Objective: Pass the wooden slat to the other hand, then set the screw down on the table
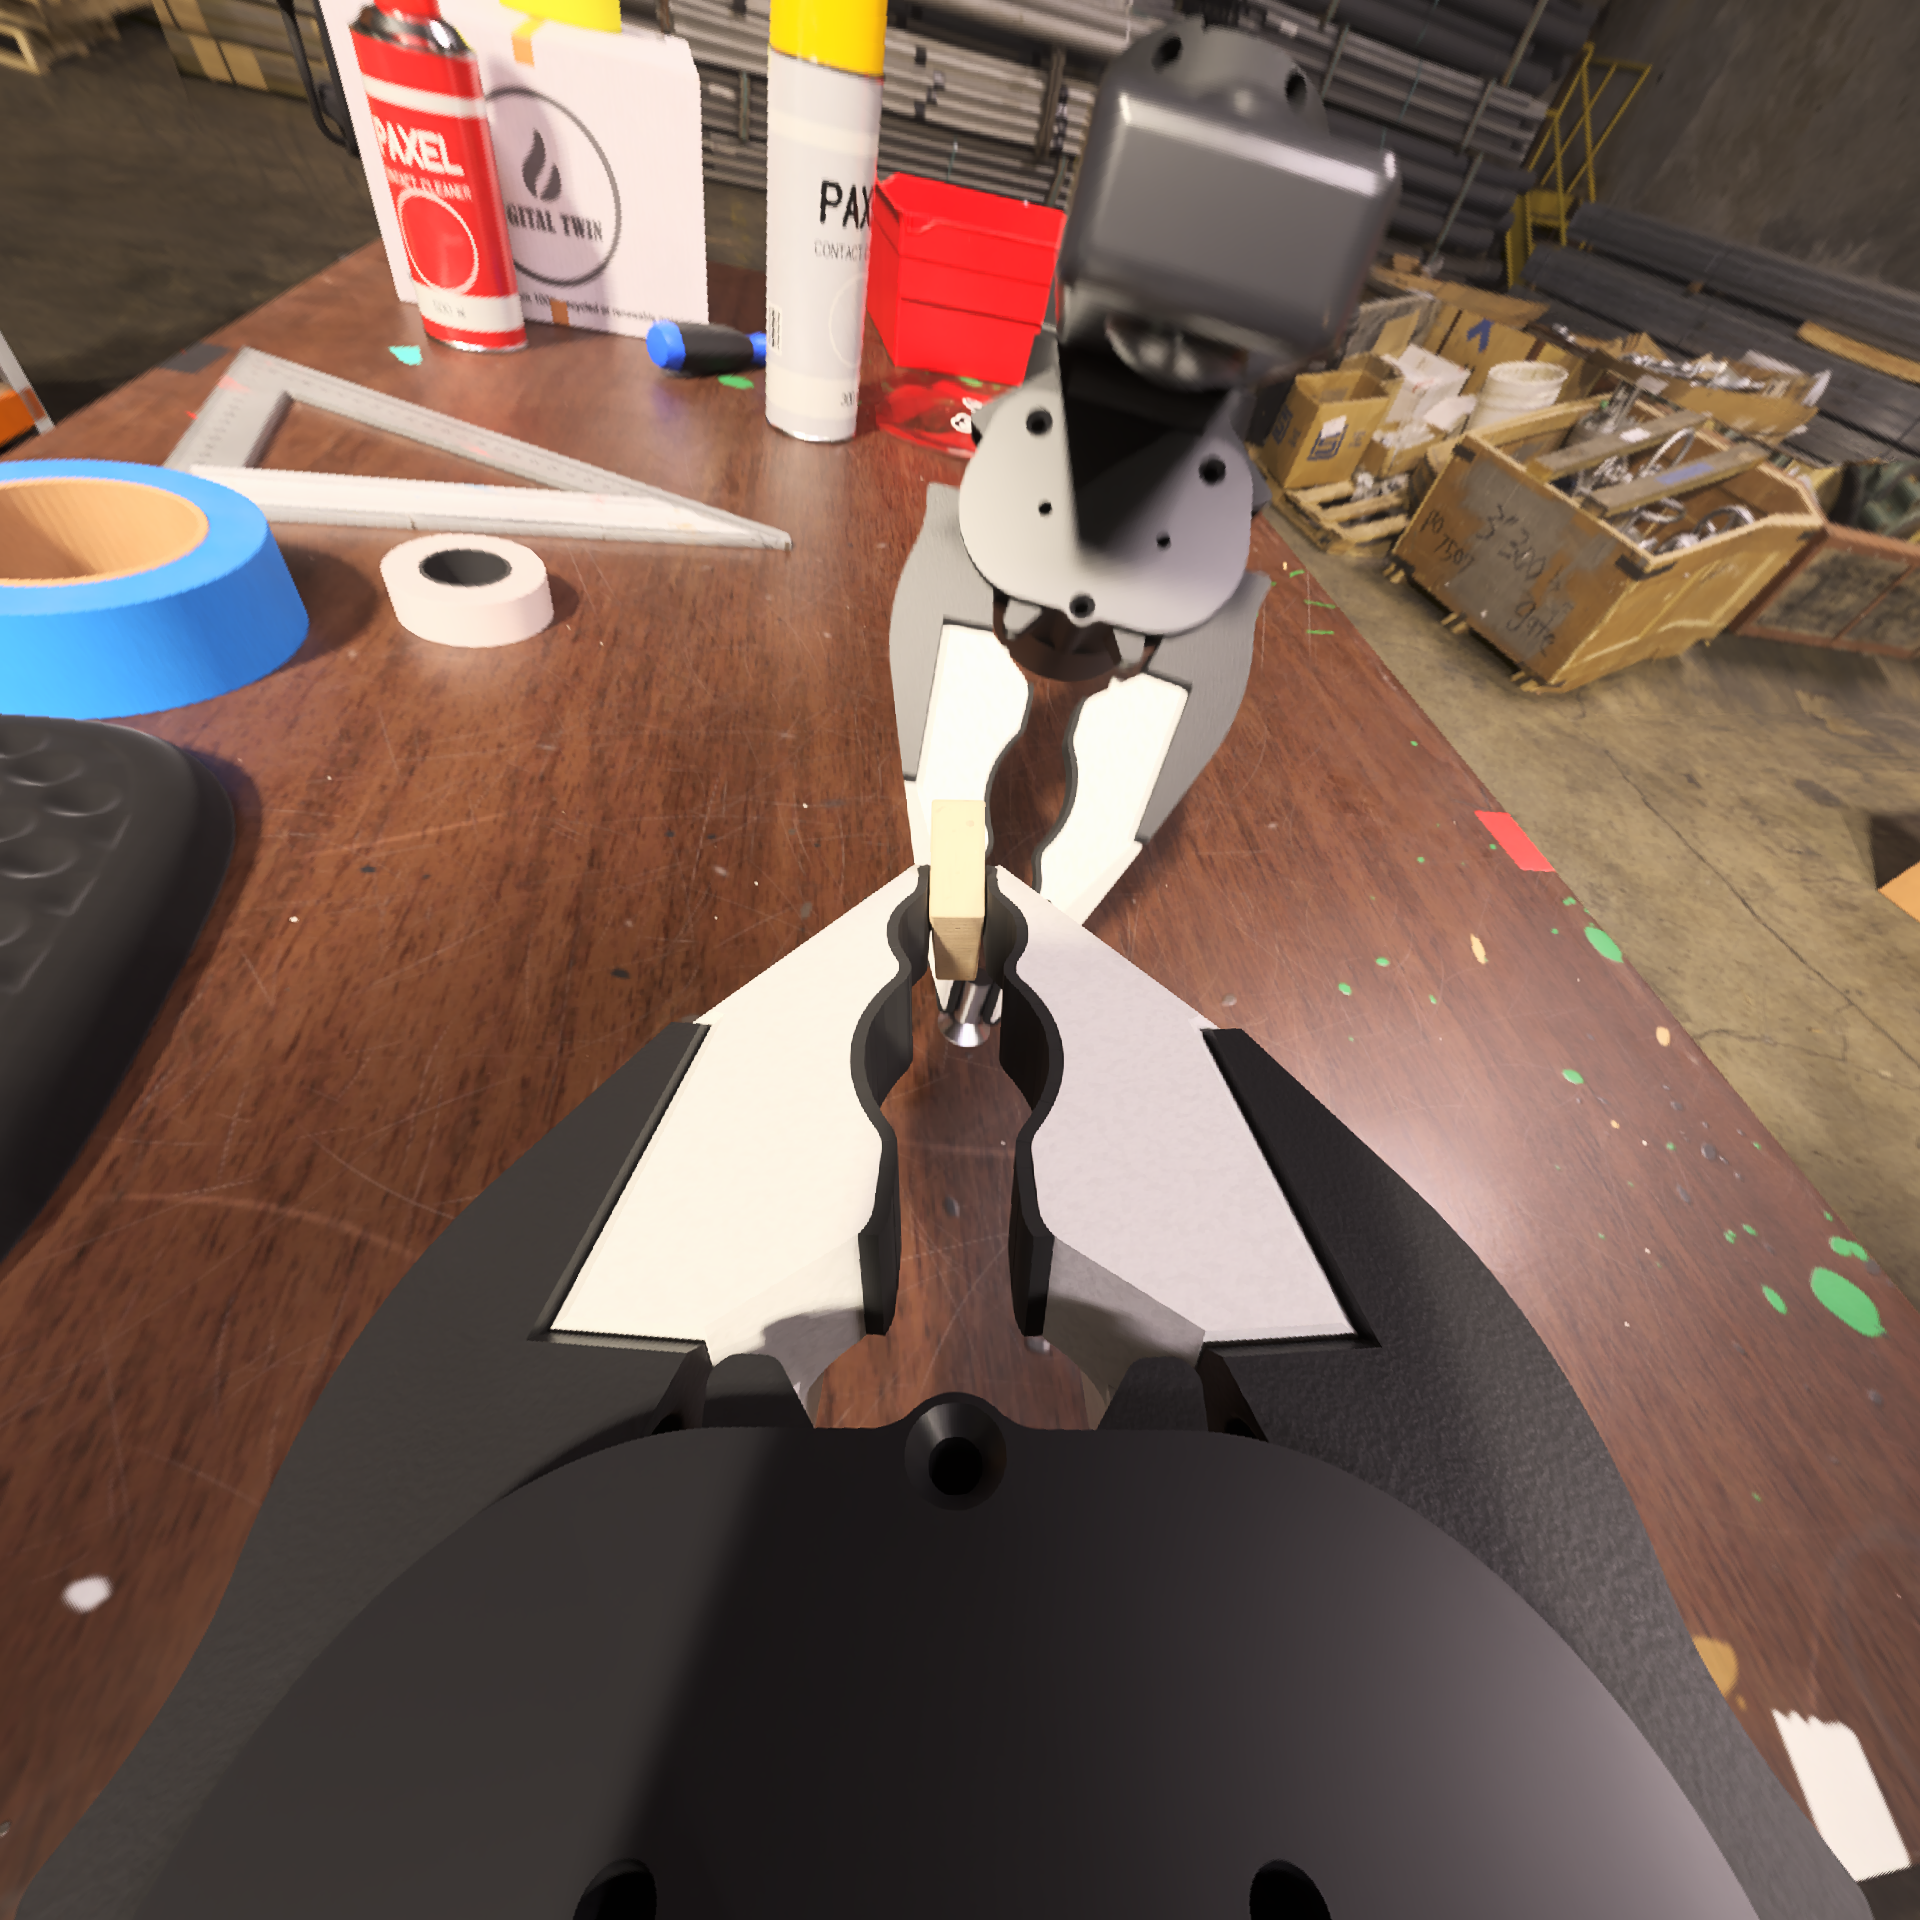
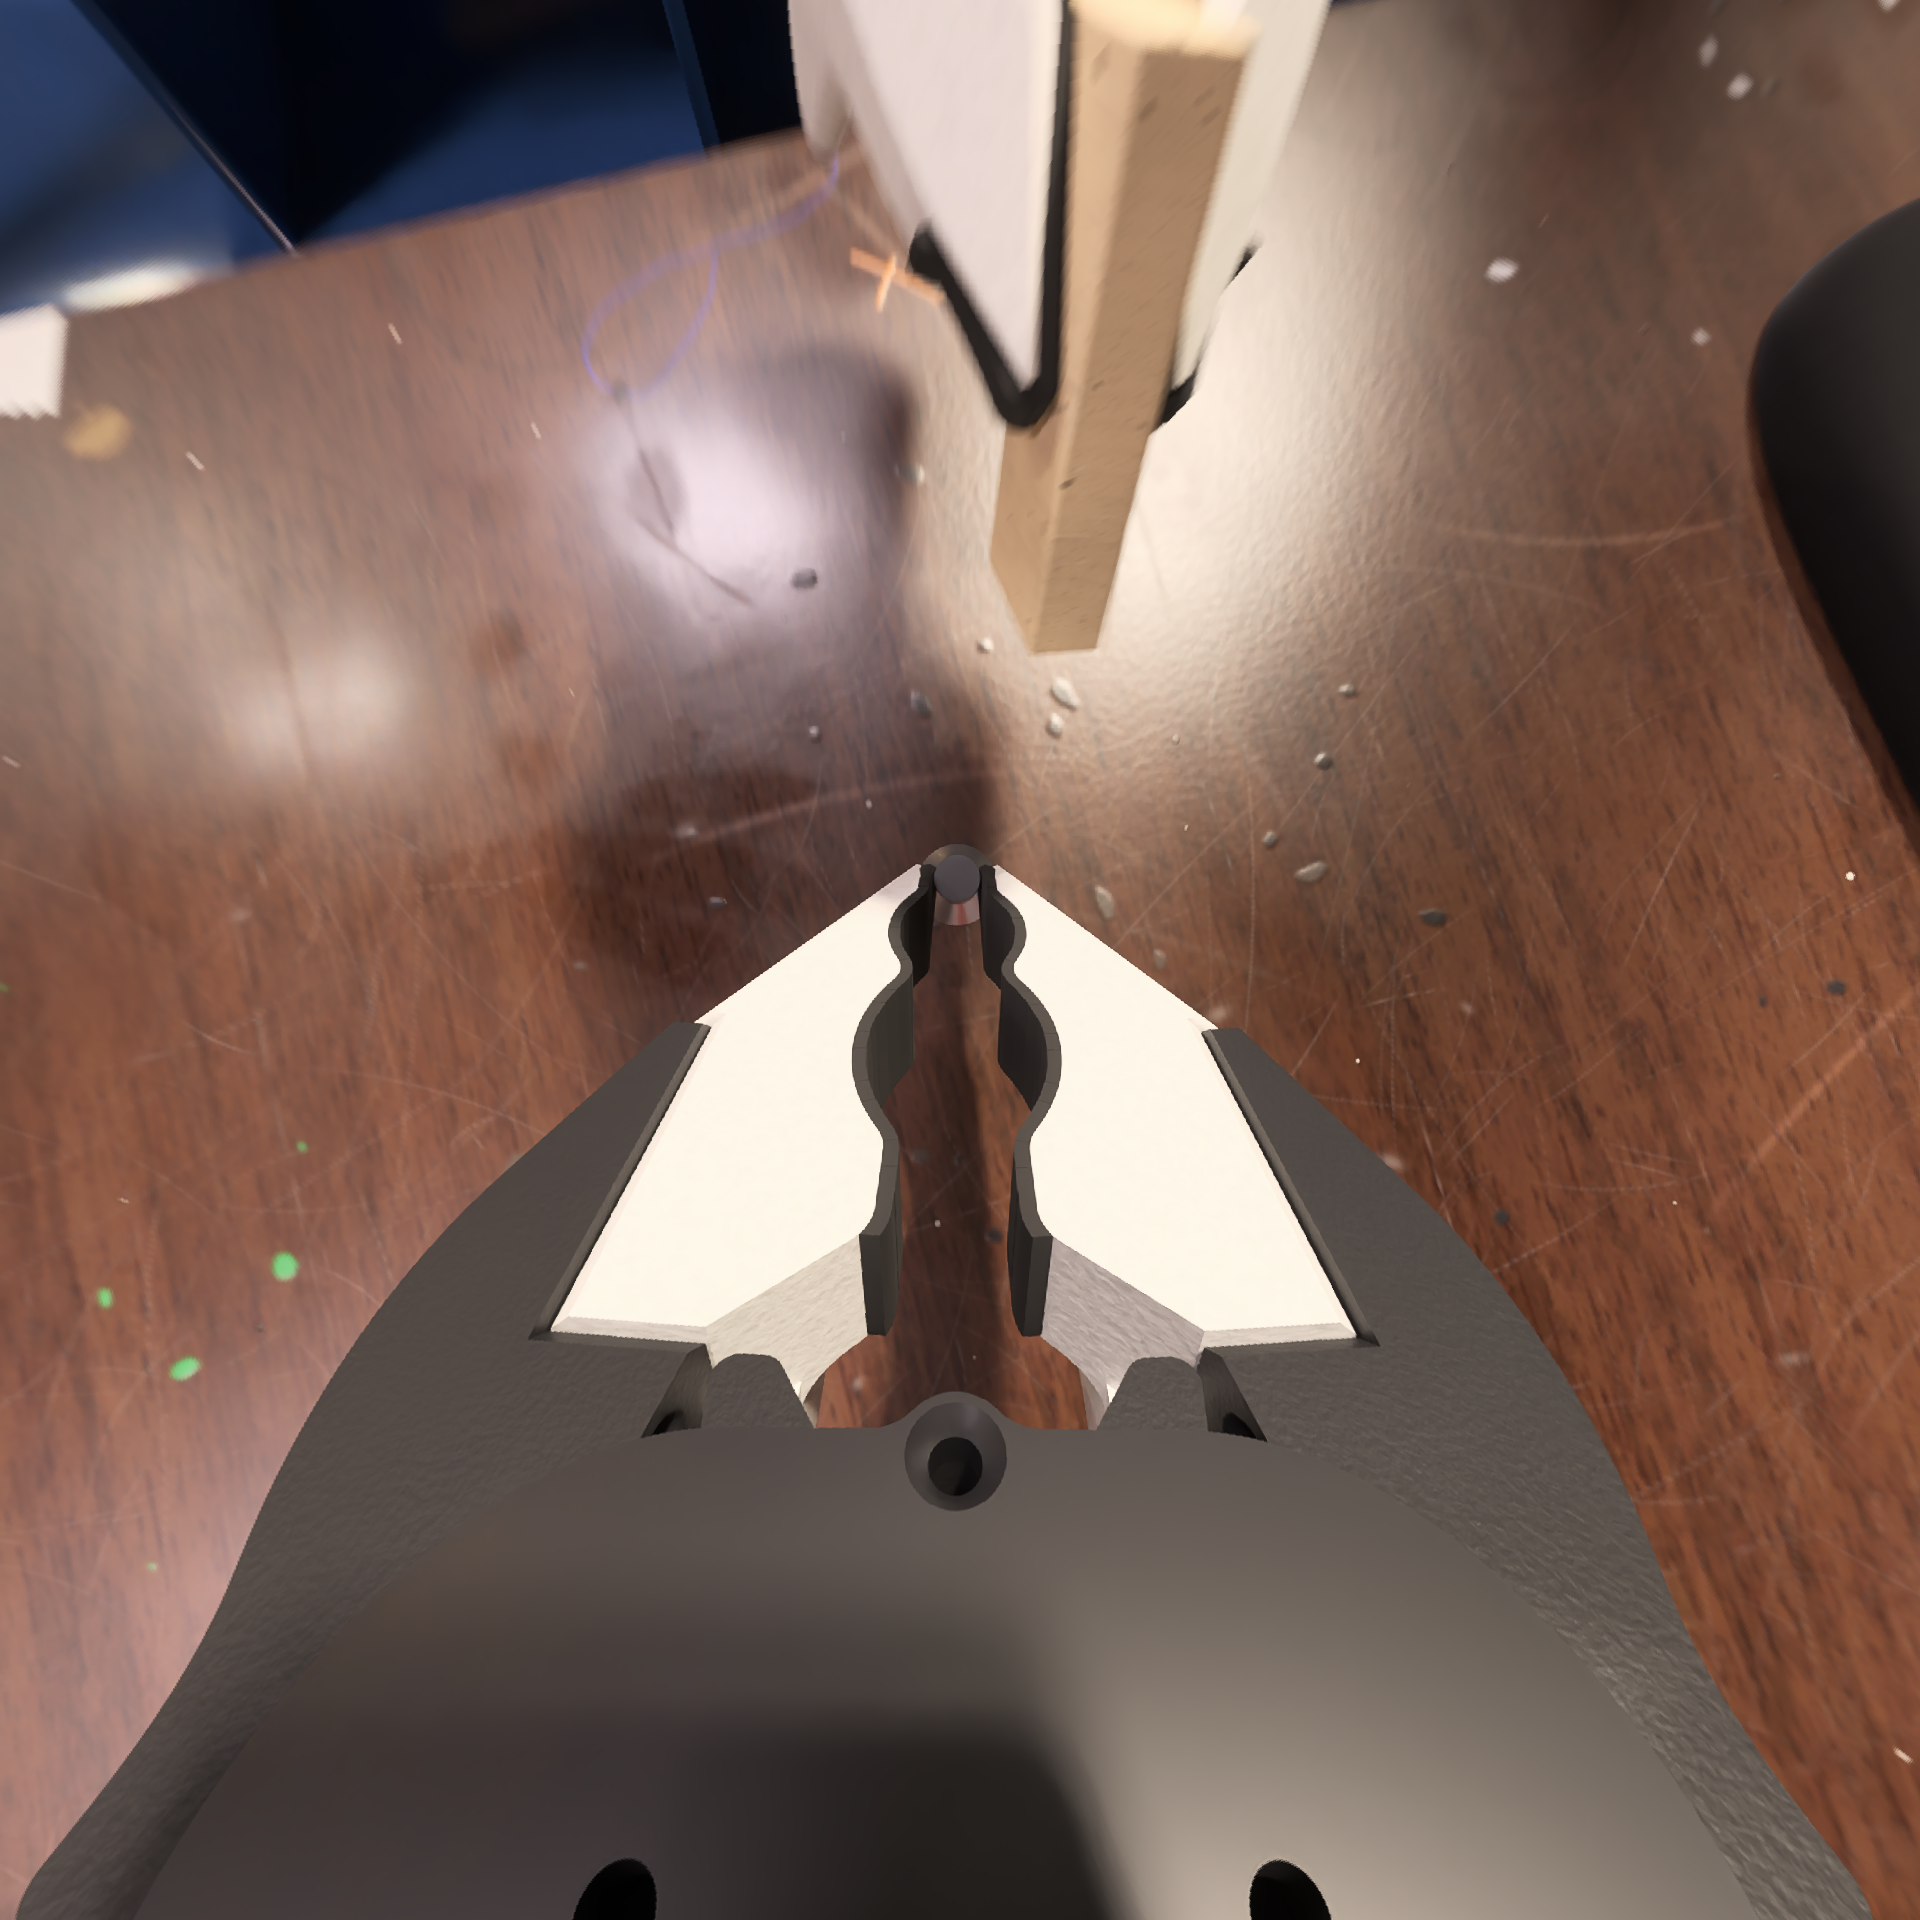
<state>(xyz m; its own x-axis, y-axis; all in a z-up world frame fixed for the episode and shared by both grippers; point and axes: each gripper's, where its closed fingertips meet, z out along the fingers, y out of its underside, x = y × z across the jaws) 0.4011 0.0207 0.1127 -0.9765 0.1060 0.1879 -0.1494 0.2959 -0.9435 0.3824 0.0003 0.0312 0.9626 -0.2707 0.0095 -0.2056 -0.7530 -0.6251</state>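
Note:
My left gripper [image 1: 958,883] is shut on the wooden slat [image 1: 957,883], which stands upright in its fingertips above the brown table [image 1: 540,935]. A shiny metal piece [image 1: 966,1016] shows just under the slat, between my fingers. The grey right gripper [image 1: 1018,847] faces me from close ahead, tips down by the slat. In the right wrist view my right gripper [image 2: 956,878] is shut on the small dark-headed screw [image 2: 956,875], low over the table [image 2: 416,935]. The slat [image 2: 1091,436] hangs ahead of it in the left gripper's white fingers [image 2: 935,156].
On the left lie a blue tape roll [image 1: 135,613], a white tape roll [image 1: 468,592], a metal triangle square [image 1: 468,468] and a black mat [image 1: 94,914]. At the back stand a red spray can [image 1: 442,197], a white can [image 1: 821,249] and a red box [image 1: 961,281]. The table edge runs along the right.

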